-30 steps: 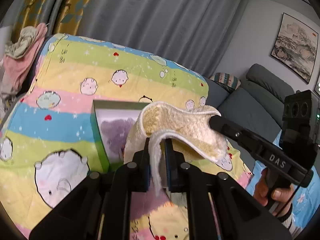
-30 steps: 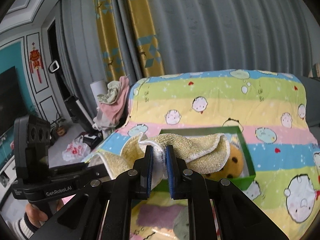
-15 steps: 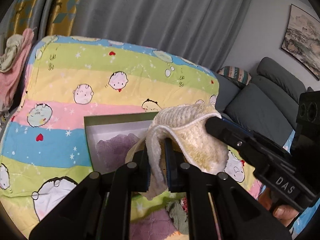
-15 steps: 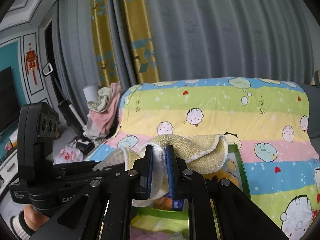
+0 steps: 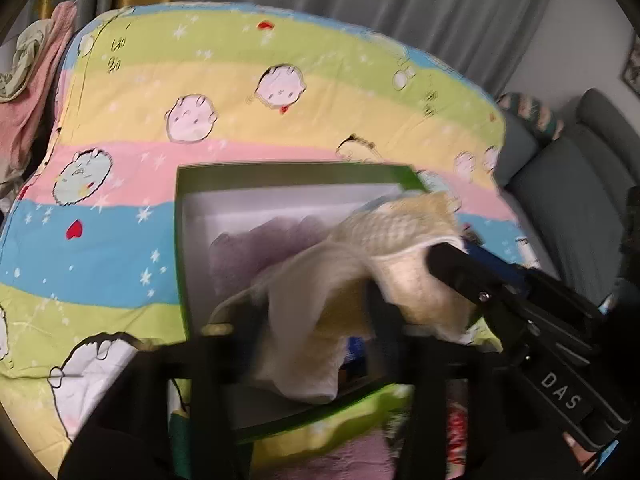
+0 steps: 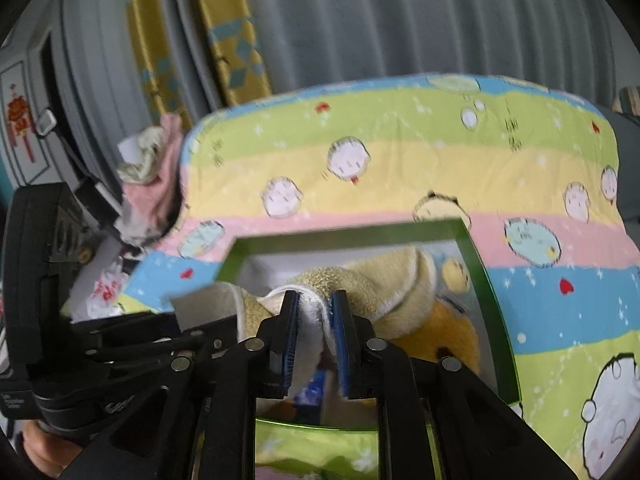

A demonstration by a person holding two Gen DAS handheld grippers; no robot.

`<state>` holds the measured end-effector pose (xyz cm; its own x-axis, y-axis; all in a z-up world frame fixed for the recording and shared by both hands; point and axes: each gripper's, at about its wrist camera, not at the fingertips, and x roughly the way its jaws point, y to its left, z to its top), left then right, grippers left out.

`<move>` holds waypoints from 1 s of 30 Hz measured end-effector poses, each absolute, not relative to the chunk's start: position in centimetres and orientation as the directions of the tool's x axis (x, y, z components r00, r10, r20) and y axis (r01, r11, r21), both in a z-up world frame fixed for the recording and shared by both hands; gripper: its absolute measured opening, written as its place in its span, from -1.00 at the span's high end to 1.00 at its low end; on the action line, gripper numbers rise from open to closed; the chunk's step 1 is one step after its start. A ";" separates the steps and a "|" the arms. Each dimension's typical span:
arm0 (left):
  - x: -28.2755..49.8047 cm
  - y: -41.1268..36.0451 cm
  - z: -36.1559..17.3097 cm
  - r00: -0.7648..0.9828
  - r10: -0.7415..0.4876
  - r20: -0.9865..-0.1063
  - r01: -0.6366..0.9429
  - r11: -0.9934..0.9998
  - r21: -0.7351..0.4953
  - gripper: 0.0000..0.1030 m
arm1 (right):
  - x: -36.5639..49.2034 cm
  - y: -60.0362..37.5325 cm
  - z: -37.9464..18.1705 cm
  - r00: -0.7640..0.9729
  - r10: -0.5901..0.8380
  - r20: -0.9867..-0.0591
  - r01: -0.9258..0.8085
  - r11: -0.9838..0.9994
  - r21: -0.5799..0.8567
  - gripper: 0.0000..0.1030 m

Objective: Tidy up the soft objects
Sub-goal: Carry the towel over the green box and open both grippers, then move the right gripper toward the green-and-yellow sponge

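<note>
Over the green box [image 6: 486, 280] at centre frame, a cream towel [image 6: 352, 284] hangs between two handheld tools; the box sits on a striped cartoon blanket [image 6: 400, 160], an orange plush toy [image 6: 444, 332] in its right half and a purple soft item [image 5: 256, 248] at its left. Half a second ago both claws pinched the cloth tight above the box; now the right claw [image 6: 314, 320] has parted slightly, a white fold lying loose between its blue pads [image 6: 290, 332]; the left claw [image 5: 312, 320], blurred at lower centre, looks spread with towel draped across it, though I cannot tell its grip for certain. Release appears under way, so the towel should settle into the box.
</note>
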<state>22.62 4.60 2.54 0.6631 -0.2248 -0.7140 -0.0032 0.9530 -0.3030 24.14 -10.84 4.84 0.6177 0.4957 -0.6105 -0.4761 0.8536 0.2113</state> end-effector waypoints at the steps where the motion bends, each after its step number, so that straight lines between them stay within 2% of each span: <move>1: 22.8 4.6 2.2 0.653 -0.189 -0.734 -0.027 0.962 -0.272 -0.21 | 24.3 -10.9 4.6 0.623 0.469 -0.626 -0.456 0.868 0.197 0.48; 3: 22.8 5.1 1.8 0.645 -0.188 -0.741 -0.035 0.961 -0.274 -0.38 | 24.2 -11.2 4.4 0.637 0.438 -0.635 -0.432 0.884 0.177 0.16; 5: 22.5 5.6 1.7 0.646 -0.175 -0.743 -0.051 0.961 -0.270 -0.61 | 23.9 -11.7 4.5 0.643 0.433 -0.632 -0.429 0.887 0.171 0.01; 10: 21.7 5.7 2.4 0.656 -0.134 -0.743 -0.058 0.972 -0.226 -0.80 | 23.2 -12.3 5.3 0.664 0.404 -0.629 -0.411 0.900 0.145 -0.10; 12: 21.2 5.5 2.7 0.657 -0.121 -0.744 -0.061 0.975 -0.213 -0.82 | 22.7 -12.4 5.7 0.675 0.388 -0.628 -0.401 0.907 0.128 -0.30; 14: 20.7 5.5 3.1 0.658 -0.103 -0.746 -0.073 0.977 -0.199 -0.97 | 22.1 -12.5 6.0 0.690 0.366 -0.625 -0.387 0.916 0.108 -0.54; 15: 20.6 5.4 3.2 0.657 -0.096 -0.748 -0.079 0.978 -0.195 -0.98 | 21.7 -12.7 6.2 0.697 0.353 -0.624 -0.378 0.921 0.098 -0.61; 30: 13.9 5.0 4.0 0.704 -0.053 -0.708 -0.091 0.982 -0.165 -0.98 | 16.3 -15.3 7.0 0.706 0.287 -0.647 -0.316 0.946 0.074 -0.63</move>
<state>13.86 4.99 3.97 0.7041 -0.0534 -0.7081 -0.0913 0.9821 -0.1649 16.31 -15.27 7.04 0.7063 0.2869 -0.6472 -0.3163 0.9458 0.0741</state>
